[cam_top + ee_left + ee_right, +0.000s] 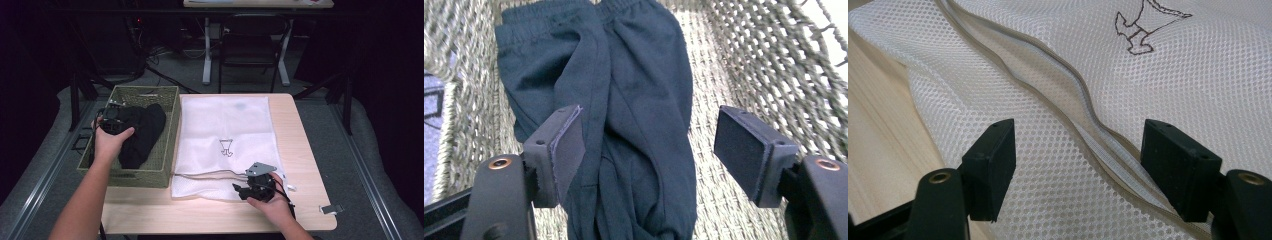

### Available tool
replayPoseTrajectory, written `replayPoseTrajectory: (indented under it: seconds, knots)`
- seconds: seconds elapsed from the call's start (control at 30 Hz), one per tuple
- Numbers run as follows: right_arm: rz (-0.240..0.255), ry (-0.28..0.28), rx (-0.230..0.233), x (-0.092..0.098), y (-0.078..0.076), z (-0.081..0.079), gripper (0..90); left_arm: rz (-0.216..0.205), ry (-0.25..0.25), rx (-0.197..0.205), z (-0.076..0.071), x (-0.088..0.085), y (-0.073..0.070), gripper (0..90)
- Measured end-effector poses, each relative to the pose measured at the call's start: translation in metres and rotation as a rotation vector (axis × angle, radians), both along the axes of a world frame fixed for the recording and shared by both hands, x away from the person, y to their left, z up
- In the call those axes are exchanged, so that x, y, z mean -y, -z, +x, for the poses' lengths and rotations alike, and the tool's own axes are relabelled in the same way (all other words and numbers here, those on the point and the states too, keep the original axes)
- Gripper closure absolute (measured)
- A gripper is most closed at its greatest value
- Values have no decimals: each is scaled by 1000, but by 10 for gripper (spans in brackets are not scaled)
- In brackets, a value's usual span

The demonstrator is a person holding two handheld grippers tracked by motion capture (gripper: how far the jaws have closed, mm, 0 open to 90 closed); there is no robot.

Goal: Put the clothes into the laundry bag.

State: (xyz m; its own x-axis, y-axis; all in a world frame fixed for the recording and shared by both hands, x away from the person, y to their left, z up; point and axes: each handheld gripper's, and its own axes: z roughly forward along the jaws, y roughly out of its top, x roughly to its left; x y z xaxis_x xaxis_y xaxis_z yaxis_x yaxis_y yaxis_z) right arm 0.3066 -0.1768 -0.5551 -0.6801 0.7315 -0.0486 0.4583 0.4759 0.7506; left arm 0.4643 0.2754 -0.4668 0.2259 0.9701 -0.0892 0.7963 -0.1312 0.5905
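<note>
- The step in hand looked like the pick-up: the left gripper hung inside the woven basket, at about nine o'clock on the high view, poised over the dark garment that lay heaped on the basket floor.
- Its jaws stood wide apart with the cloth between them but, as far as the left gripper view showed, not pinched; the left pad seemed to brush a fold, though the angle made that hard to settle.
- The right gripper rested at about five o'clock, over the near edge of the white mesh laundry bag spread flat on the table. Its jaws were also wide, straddling the zipper without gripping it.
- The next move likely called for the left jaws to sink onto a thick fold and close, while the right took hold of the bag's mouth.
- The left gripper view showed the garment's seams and elastic waistband; the high view gave a dark lump.
- The right gripper view showed the zipper parted into a gap; from above it read as a thin line.
</note>
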Motion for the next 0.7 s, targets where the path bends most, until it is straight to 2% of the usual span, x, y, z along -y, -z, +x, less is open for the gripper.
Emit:
replayPoseTrajectory:
  seconds: [0.2, 0.37, 0.43, 0.6, 0.7]
  knots:
    - [1, -1, -1, 0, 0, 0, 302, -10, -9, -42, 11, 0, 12, 282]
    - [1, 0, -2, 1, 0, 0, 302, -2, -26, -78, 19, -1, 21, 282]
    - [0, 1, -3, 1, 0, 0, 302, -2, -32, -80, 21, -1, 23, 282]
    - [0, 1, -9, 0, 1, 0, 303, -4, -37, -118, 28, -3, 33, 282]
    - [-2, -2, -11, 0, 2, 0, 302, -9, -44, -123, 31, -3, 36, 282]
